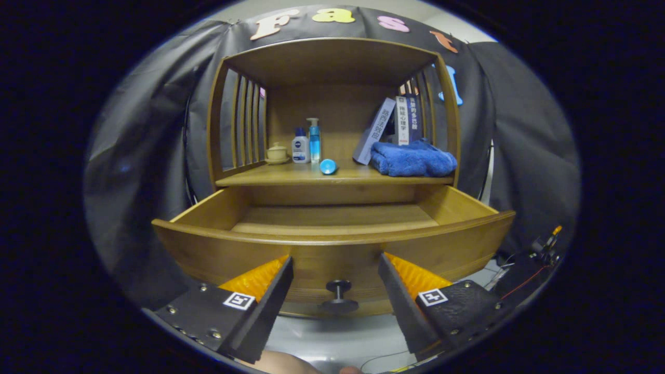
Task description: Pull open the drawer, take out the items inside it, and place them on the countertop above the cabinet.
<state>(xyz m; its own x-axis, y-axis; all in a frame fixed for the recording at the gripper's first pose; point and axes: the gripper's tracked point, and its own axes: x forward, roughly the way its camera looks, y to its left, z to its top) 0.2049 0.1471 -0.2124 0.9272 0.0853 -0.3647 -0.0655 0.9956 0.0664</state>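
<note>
Hovering hand-held gripper (335, 270), fingers spread, knob (338, 295) between, drawer (332, 244) open

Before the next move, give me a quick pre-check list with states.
1. Drawer pulled open: ok.
2. Gripper fingers apart, holding nothing: ok.
3. Knob sits between the fingers, not pressed by either: ok.
4. Items left in the drawer: cannot tell; the visible floor looks bare, and the front panel hides the near part.
5. Free spot on the countertop: ok, bare wood in front of the bottles, between the cup and the blue round thing.
6. Towel and books take the other side: not ok for placing.
</note>
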